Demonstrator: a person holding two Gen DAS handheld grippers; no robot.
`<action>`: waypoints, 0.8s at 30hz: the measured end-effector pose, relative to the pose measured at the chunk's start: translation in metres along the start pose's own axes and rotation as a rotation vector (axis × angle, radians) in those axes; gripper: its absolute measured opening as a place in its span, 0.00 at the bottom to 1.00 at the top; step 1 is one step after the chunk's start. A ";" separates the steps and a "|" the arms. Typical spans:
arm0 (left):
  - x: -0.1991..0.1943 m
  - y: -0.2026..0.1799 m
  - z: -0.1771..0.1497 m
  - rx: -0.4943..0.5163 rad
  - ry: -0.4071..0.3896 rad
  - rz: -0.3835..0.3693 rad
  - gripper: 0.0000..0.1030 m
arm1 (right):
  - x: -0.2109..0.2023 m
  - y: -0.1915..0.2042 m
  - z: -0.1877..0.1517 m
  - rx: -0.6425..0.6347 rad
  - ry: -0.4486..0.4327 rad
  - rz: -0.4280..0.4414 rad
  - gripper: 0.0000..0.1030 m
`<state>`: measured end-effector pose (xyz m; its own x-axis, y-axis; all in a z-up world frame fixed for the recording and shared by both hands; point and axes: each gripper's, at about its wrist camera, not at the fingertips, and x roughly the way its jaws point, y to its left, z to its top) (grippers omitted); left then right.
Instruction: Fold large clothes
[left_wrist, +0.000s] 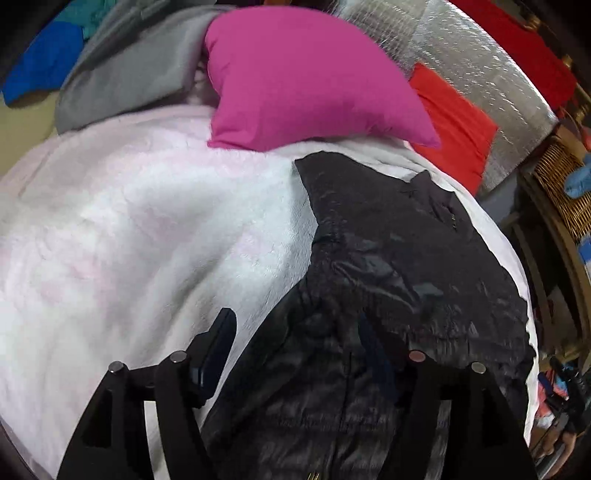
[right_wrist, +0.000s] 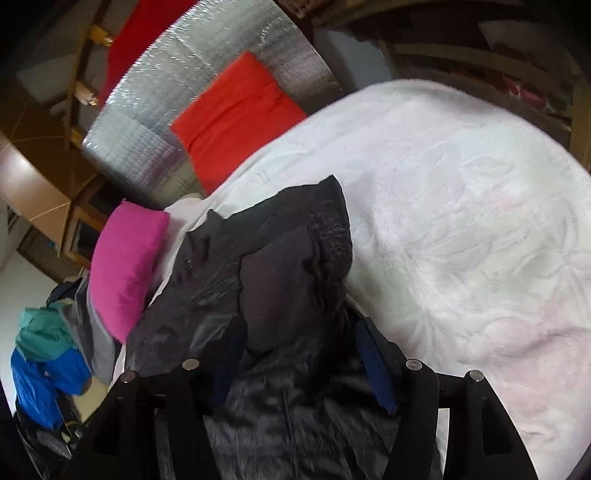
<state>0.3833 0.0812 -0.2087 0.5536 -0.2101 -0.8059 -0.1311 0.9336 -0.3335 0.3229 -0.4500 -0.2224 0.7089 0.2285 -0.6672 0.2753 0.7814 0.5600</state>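
Soft, even indoor light; the white blanket (left_wrist: 147, 229) looks nearly washed out. Motion blur smears both views, with strong fisheye bending and dark corners.

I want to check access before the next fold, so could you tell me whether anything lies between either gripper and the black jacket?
Nothing visible does. The jacket lies on the white blanket, and its fabric sits directly between the fingers of the left gripper and right gripper. The pink pillow lies beyond it.

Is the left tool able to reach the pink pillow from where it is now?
Probably yes. The left tool is open over the black jacket, and only bare white blanket lies between it and the pink pillow. Nothing blocks the way, though it must move forward.
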 end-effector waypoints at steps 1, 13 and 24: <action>-0.011 0.001 -0.007 0.022 -0.013 0.008 0.69 | -0.010 -0.002 -0.005 -0.007 -0.001 0.007 0.64; -0.107 0.052 -0.110 0.090 -0.049 0.073 0.78 | -0.114 -0.059 -0.108 -0.065 0.054 0.064 0.74; -0.116 0.054 -0.200 0.030 0.084 0.049 0.78 | -0.083 -0.053 -0.209 -0.159 0.344 0.011 0.74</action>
<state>0.1475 0.0977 -0.2316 0.4761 -0.1867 -0.8594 -0.1309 0.9513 -0.2792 0.1135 -0.3886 -0.2994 0.4441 0.3984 -0.8025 0.1456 0.8517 0.5034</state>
